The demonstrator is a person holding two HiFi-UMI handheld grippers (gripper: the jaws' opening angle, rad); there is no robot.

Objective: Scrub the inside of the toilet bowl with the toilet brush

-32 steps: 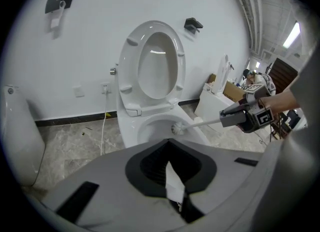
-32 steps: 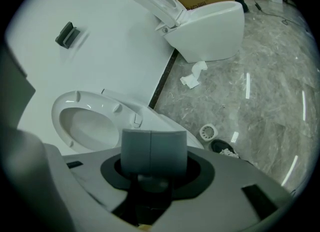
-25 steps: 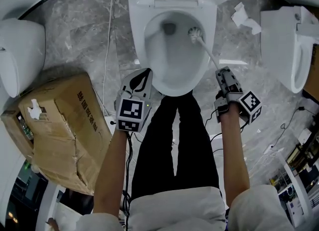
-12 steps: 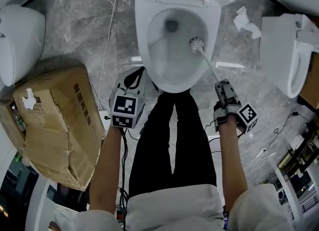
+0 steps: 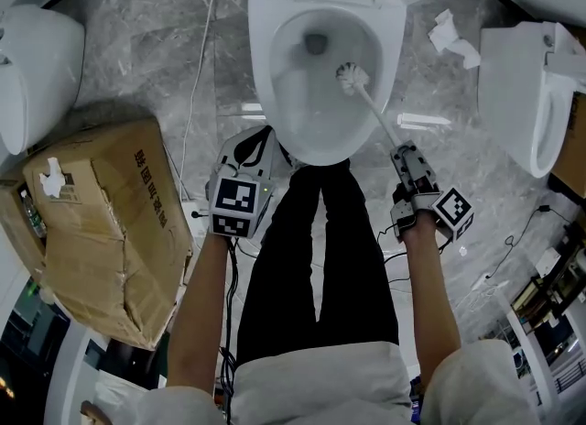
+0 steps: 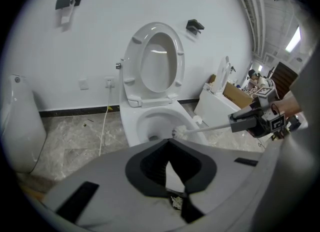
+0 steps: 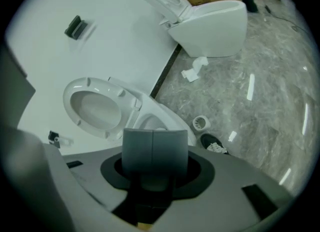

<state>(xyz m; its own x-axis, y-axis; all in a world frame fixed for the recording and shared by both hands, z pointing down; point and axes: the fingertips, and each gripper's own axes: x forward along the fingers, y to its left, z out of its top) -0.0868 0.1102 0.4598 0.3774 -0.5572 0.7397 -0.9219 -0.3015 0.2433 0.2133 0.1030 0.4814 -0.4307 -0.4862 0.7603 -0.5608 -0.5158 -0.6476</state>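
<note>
We're over the toilet bowl (image 5: 267, 84), and its raised seat and lid are cut off at the top edge of the head view, while the person's dark trouser legs (image 5: 320, 249) cover the floor just in front of the bowl. From the right gripper view we can't see the brush at all, because that gripper's own grey pads fill the middle and hide it, with only a slice of the bowl showing beyond. The right gripper (image 5: 400, 150) sits just off the bowl's front right rim, jaws clamped on the handle end of the toilet brush (image 5: 374, 112). The brush lies on a slant: the handle crosses the rim, and the bristle head points down into the bowl, resting on the inner wall just right of the drain hole (image 5: 316, 45). The left gripper (image 5: 265, 135) hangs by the front left rim, jaw tips meeting with nothing between them.
</note>
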